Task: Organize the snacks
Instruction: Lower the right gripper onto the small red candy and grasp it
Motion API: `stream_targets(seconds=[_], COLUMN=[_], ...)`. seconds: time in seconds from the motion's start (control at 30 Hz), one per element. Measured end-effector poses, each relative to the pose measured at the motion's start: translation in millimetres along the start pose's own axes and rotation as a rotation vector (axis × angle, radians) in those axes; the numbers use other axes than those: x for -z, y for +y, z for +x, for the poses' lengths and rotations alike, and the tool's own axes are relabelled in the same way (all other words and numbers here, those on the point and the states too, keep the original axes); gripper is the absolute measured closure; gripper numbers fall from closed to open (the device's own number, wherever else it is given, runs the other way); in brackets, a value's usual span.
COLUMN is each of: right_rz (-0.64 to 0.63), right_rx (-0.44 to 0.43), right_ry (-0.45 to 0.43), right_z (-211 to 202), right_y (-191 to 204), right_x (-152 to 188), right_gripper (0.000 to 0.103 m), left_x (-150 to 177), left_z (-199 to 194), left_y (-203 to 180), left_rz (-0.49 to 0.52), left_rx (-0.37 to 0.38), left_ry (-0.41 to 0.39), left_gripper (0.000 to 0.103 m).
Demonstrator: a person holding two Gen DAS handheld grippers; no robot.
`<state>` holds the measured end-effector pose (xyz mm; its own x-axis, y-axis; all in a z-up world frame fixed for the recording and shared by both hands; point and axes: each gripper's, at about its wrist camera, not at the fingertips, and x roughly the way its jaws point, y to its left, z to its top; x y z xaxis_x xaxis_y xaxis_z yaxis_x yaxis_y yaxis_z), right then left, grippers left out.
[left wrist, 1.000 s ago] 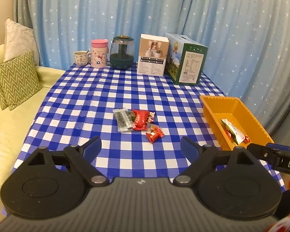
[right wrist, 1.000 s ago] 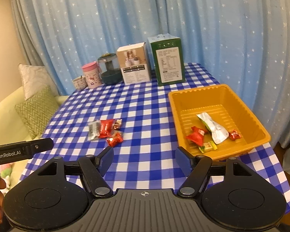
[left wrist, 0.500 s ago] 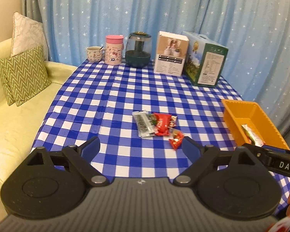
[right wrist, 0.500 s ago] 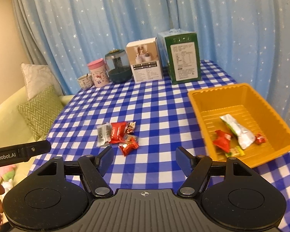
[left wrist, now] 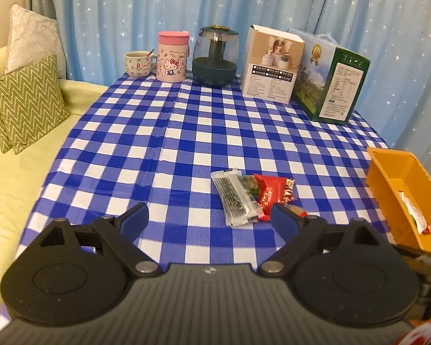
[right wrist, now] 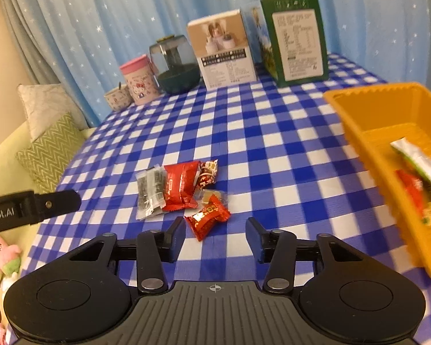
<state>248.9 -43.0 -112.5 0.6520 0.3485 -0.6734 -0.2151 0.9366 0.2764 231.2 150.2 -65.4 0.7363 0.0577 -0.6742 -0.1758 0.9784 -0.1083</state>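
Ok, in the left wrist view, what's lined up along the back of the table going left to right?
Small mug with a spoon → pink Hello Kitty cup → dark green glass jar → white product box → green carton.

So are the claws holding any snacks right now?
Left claw: open, holding nothing.
Right claw: open, holding nothing, just short of the small red candy.
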Motion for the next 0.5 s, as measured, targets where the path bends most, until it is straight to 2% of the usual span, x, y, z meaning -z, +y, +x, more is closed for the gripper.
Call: stream_targets(seconds=[0.2,0.37,0.5], right_rz=[0.046,0.063,0.025], right_rx=[-0.027,0.025,0.062], right_ry=[0.029,0.011,0.013], right_z=[34.5,52.1,64.0], right_y=[7.0,10.2,13.1], right_x=[0.3,-0.2,-2.0], right_gripper=[0.058,0.058,0.058], left_x=[0.3,3.9,6.1], left_z=[32.4,52.1,60.4], left_y=[3.4,11.5,15.3], left_rz=[0.0,-0.014,-0.029], left_rx=[0.008,0.007,0.01], left_ry=[0.003,0.017,0.02], left_gripper=[0.013,0.013,0.013])
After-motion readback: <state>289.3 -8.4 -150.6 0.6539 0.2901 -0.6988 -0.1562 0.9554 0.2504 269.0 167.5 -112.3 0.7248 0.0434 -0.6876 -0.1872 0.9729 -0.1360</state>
